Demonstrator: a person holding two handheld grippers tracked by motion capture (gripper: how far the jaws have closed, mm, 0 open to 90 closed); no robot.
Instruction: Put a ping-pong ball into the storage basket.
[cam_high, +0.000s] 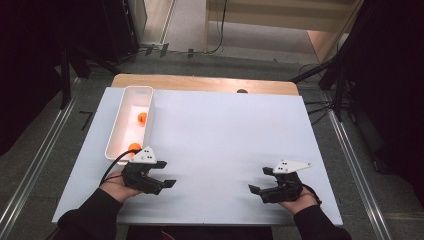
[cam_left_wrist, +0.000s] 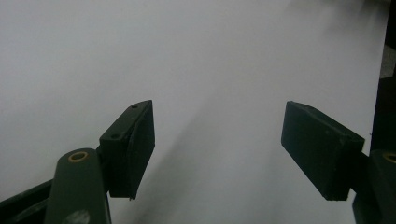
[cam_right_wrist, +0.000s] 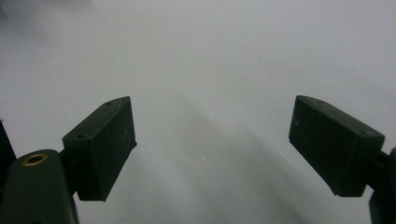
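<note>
Nearest the camera in the high view, two dark sleeves come up from the bottom edge, both cut off by the frame. The left gripper (cam_high: 167, 175) sits lower left of centre, the right gripper (cam_high: 260, 181) lower right, both over the white table (cam_high: 225, 135) and pointing inward at each other with a wide bare stretch between them. In its own view the left gripper (cam_left_wrist: 217, 149) has its jaws standing apart with nothing between the pads, just blank white surface and a soft shadow. Same deal in the right gripper view: the right gripper (cam_right_wrist: 212, 144) is spread wide, nothing clamped, only plain table past the tips.

A black cable (cam_high: 112, 165) loops off the left gripper toward the lower left, and each one carries a grey three-cornered plate on top.

Just above the left gripper, running up toward the upper left of the frame, is a long white tray (cam_high: 150, 107). Two orange balls are in it: one orange ball (cam_high: 142, 118) around the middle, and a second orange ball (cam_high: 134, 148) at the near end, partly hidden by the tray wall and the left gripper's plate. Both are too small to make out any detail.

Further back there's a strip of wooden tabletop (cam_high: 200, 82) along the far edge, with a small dark spot on it that I can't identify. Beyond that it's floor, and the corners are too dark to read.
</note>
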